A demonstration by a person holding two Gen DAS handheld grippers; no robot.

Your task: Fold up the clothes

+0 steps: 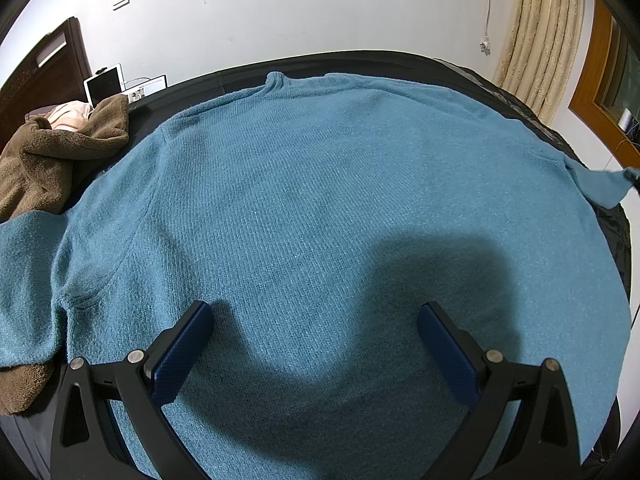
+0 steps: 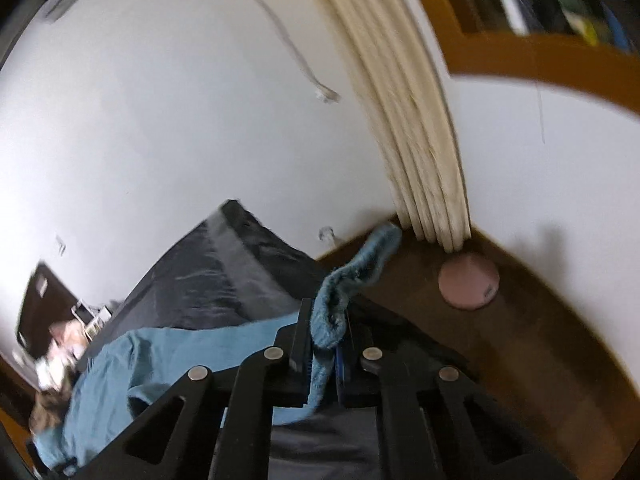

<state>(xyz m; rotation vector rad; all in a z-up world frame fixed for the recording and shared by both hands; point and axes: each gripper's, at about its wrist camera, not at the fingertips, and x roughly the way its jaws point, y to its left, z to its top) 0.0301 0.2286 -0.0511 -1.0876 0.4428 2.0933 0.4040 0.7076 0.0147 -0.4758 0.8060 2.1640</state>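
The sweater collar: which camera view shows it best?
The left wrist view. There the blue sweater lies spread flat and its collar is sharp at the far edge. The right wrist view is blurred and shows only a sleeve pinched in the right gripper; no collar.

Black tongs [image 1: 314, 322], blue ribbed pads [image 1: 182, 350], round silver screws [image 1: 135, 357].

No text can be read; the print on the white box [image 1: 149, 85] is too small
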